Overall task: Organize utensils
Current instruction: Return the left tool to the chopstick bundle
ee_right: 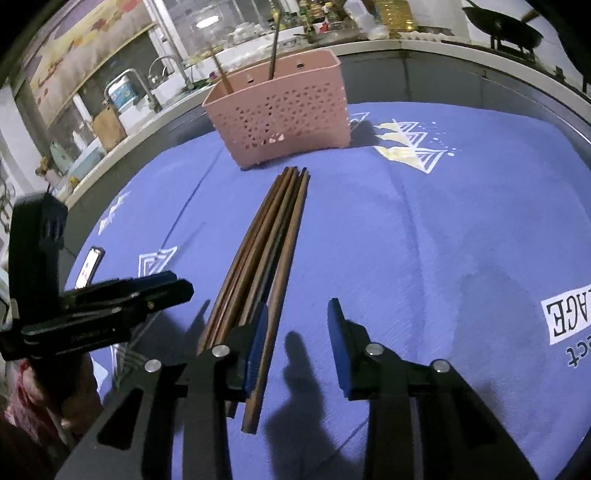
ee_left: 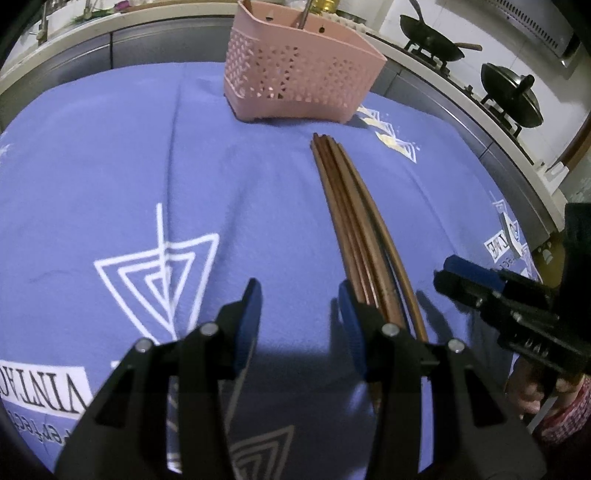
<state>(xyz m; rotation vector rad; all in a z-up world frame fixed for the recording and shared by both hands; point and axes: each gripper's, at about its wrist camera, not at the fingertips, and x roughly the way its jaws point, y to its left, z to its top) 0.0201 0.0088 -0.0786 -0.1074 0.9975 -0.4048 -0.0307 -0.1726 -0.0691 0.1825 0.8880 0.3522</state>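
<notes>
Several brown wooden chopsticks point(ee_left: 351, 218) lie in a bundle on the blue cloth, pointing at the pink perforated utensil basket point(ee_left: 299, 74). They also show in the right wrist view point(ee_right: 266, 251), as does the basket point(ee_right: 284, 122), which holds a couple of sticks. My left gripper point(ee_left: 299, 299) is open and empty, with the bundle just outside its right finger. My right gripper point(ee_right: 297, 317) is open and empty; its left finger rests among the chopstick ends, with one chopstick inside the gap. Each gripper appears side-on in the other's view, the right gripper point(ee_left: 476, 280) and the left gripper point(ee_right: 155, 291).
The blue printed tablecloth point(ee_left: 110, 166) covers the table. A phone point(ee_right: 89, 266) lies near its left edge. Behind are a counter with two black woks point(ee_left: 432, 37), a sink and bottles point(ee_right: 317, 14).
</notes>
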